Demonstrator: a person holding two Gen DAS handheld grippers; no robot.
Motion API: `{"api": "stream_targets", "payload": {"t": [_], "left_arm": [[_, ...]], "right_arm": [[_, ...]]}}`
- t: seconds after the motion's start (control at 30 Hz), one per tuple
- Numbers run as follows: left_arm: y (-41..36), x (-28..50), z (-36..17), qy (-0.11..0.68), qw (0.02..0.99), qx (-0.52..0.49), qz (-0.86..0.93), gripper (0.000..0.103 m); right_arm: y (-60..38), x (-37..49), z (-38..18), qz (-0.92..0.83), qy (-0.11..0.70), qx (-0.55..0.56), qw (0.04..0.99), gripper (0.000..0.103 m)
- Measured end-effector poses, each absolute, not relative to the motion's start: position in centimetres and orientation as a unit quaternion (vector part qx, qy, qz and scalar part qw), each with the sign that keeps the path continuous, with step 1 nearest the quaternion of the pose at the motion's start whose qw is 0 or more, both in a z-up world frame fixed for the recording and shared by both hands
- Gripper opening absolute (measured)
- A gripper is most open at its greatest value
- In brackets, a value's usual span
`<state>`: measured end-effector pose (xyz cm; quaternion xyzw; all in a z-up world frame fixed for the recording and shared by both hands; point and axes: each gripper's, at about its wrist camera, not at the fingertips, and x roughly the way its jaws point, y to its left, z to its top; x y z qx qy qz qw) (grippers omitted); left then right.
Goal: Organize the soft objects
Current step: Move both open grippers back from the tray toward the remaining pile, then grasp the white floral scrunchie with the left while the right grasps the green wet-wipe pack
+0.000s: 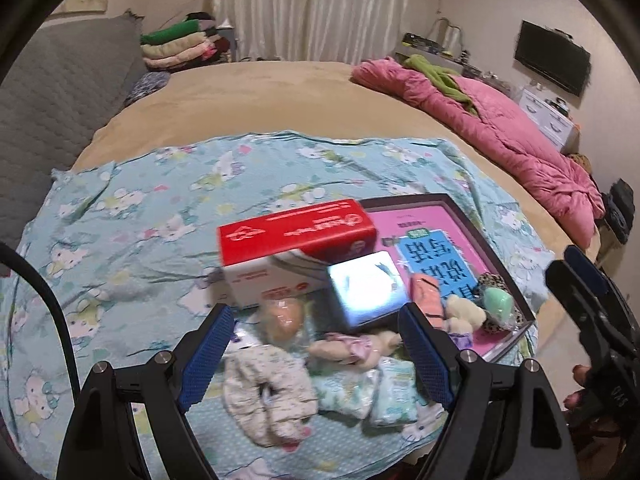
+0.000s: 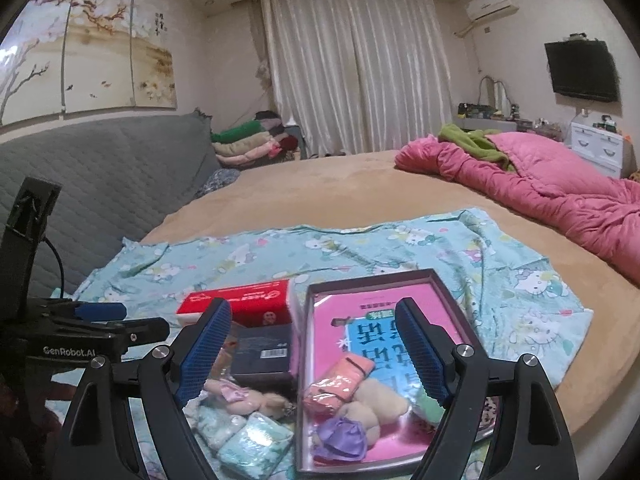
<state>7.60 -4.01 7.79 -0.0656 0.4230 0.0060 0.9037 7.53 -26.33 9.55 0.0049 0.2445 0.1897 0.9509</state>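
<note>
My left gripper (image 1: 316,360) hangs open and empty over a heap of soft things on the blue cartoon-print cloth (image 1: 120,240). In the heap are a white patterned cloth (image 1: 268,400), a small plush bunny (image 1: 352,348), tissue packs (image 1: 360,392) and a bagged peach ball (image 1: 282,316). My right gripper (image 2: 314,352) is open too, above the near end of the dark-rimmed tray (image 2: 368,276). That tray holds an orange pouch (image 2: 340,380), a cream plush (image 2: 376,404) with a purple piece (image 2: 344,436), and a green soft item (image 2: 430,404). The bunny (image 2: 248,396) and tissue packs (image 2: 256,444) lie left of the tray.
A red and white box (image 1: 296,248) and a dark glossy box (image 1: 364,288) stand behind the heap, beside the tray (image 1: 404,199). A pink quilt (image 1: 500,132) lies at the bed's far right. Grey padded headboard (image 2: 100,176) on the left. The right gripper shows at the edge (image 1: 592,320).
</note>
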Motion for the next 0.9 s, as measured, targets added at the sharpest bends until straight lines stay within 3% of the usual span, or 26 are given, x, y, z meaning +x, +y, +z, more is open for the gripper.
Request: {"api": "stream_targets", "payload": {"t": [0.47, 0.9], "left_arm": [[2.1, 5.5, 6.5, 0.432, 0.895, -0.103, 0.038, 0.084], [4.4, 3.8, 2.9, 0.465, 0.877, -0.116, 0.033, 0.084]], "right_arm": [[-23.0, 6.4, 8.7, 0.226, 0.295, -0.014, 0.929, 0.085], [-21.1, 4.5, 3.6, 0.243, 0.365, -0.085, 0.895, 0.085]]}}
